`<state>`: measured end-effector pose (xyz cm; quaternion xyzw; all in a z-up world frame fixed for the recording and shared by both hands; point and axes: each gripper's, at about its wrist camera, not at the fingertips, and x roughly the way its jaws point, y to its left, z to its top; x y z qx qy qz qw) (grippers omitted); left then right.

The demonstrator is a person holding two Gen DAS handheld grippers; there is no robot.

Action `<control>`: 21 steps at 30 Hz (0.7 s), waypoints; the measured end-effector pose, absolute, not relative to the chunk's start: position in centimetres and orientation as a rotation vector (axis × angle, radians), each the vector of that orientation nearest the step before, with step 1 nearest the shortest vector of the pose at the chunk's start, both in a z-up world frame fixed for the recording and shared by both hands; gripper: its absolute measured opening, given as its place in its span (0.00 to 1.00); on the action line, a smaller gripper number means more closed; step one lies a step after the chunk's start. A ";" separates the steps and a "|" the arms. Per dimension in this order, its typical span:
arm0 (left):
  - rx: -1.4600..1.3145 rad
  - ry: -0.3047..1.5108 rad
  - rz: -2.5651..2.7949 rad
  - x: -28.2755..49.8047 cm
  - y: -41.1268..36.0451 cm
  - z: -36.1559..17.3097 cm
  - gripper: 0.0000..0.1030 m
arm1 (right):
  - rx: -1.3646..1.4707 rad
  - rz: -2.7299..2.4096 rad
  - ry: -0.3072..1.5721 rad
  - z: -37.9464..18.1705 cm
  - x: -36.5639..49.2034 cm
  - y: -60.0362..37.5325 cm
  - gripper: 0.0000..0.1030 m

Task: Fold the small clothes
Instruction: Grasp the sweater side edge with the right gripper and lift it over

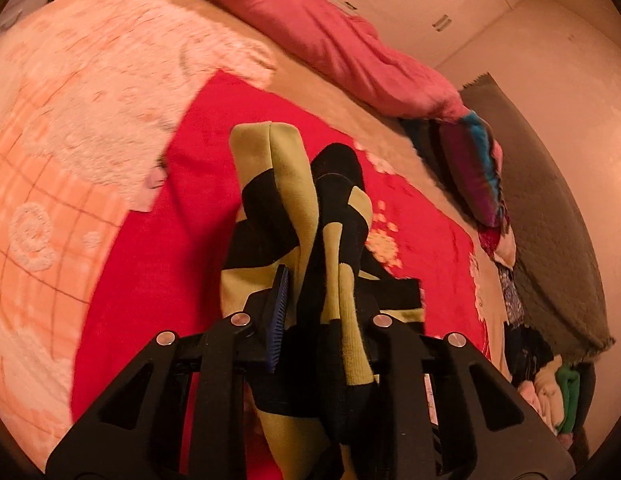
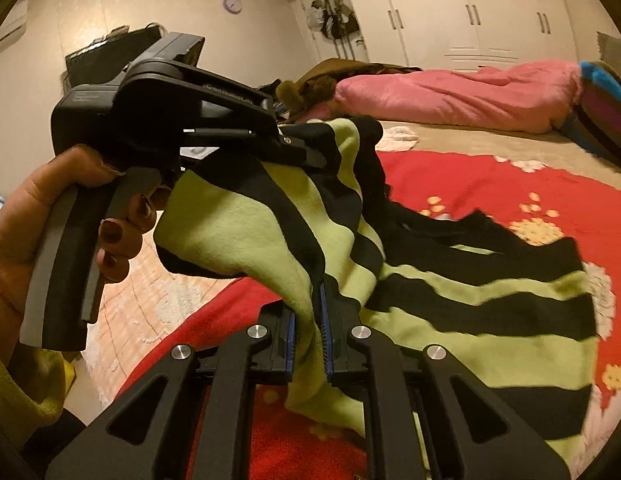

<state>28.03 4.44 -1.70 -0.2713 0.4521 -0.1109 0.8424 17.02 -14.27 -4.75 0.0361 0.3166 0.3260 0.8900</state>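
Top (image 2: 450, 292), striped green and black, is clamped in both claws and hangs lifted over the red blanket (image 2: 490, 184). The right claw (image 2: 310, 320) pinches a green fold between its pads. The left claw (image 1: 322, 300), in a hand (image 2: 50, 216), grips a bunched edge. A pink quilt (image 2: 450, 92) lies beyond.

A wide bed (image 2: 450, 136) carries a red flowered blanket (image 2: 490, 184) and a rumpled pink quilt (image 2: 450, 96). Behind stand glossy white wardrobe doors (image 2: 450, 12), a cream wall with a round purple clock (image 2: 232, 4), in warm light.
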 end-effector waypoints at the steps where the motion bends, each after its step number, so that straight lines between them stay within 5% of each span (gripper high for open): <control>1: -0.567 0.955 -0.243 28.0 3.7 -1.4 0.15 | 0.080 0.670 0.659 -4.7 16.8 -14.8 0.09; 21: -0.484 1.081 -0.316 27.3 -10.3 -4.3 0.16 | 0.180 0.568 0.815 -7.0 13.4 -23.6 0.09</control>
